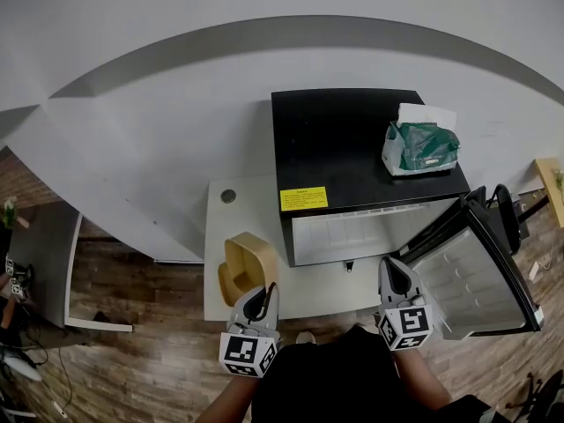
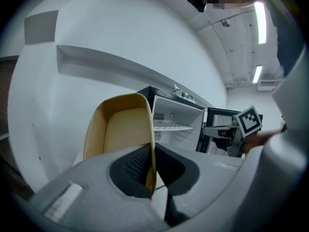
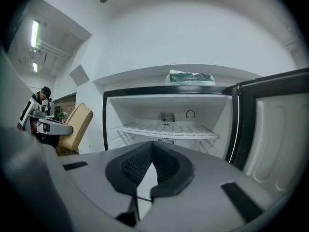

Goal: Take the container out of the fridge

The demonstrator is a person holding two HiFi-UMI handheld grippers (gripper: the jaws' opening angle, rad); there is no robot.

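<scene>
- The container [image 1: 245,267], a tan open tub, is outside the fridge [image 1: 352,148]. It is tipped on its side to the left of the fridge's open front, over the white platform [image 1: 231,223] the fridge stands on.
- The left gripper [image 1: 262,293] has the container by its rim. In the left gripper view its jaws are closed tight, with the tub's thin wall [image 2: 120,129] pinched between the pads.
- No view shows whether the tub's lower edge touches the platform or hangs just above it.
- The right gripper [image 1: 394,266] hangs in front of the fridge's opening, near the door [image 1: 480,271]. Its jaws are together with nothing between them.
- The right gripper view looks straight into the cabinet. A bare wire shelf [image 3: 169,129] shows there, and nothing is visible on or below it.
- A green packet [image 1: 421,146] lies on top of the fridge, toward its right rear corner, and a yellow label [image 1: 303,199] sits at its front left edge.
- Judged from this layout, the main step looks done, since the tub is clear of the fridge.
- What likely remains is setting the tub down left of the fridge and letting go, and perhaps swinging the door closed.
</scene>
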